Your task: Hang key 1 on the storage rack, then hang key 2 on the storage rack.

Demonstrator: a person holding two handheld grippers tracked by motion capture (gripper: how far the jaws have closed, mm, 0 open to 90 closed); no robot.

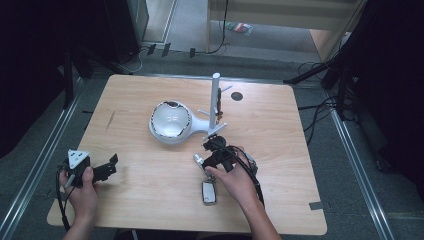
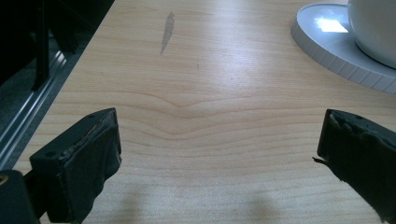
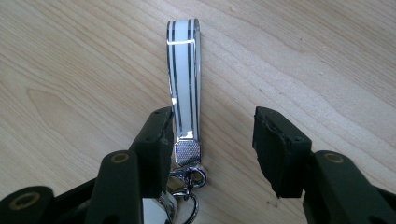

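Observation:
A key fob [image 1: 209, 192] lies on the wooden table [image 1: 280, 150] near the front, and its white strap with dark stripes [image 1: 199, 160] runs away from it. My right gripper [image 1: 206, 169] stands over the strap's clasp end. In the right gripper view the strap [image 3: 184, 84] and its metal clasp [image 3: 187, 151] lie between the jaws of that gripper [image 3: 212, 140]. The strap sits against the left jaw, while the right jaw stands well apart from it. My left gripper [image 1: 111, 165] rests at the table's left front, wide open with bare wood between its jaws [image 2: 217, 149].
A white stand sits mid-table, with a round bowl-shaped base [image 1: 171, 121] and an upright pole with pegs [image 1: 215, 100]. Its rim [image 2: 336, 46] is at the upper right of the left gripper view. A dark round mark [image 1: 236, 96] lies behind it. Cables cross the floor around the table.

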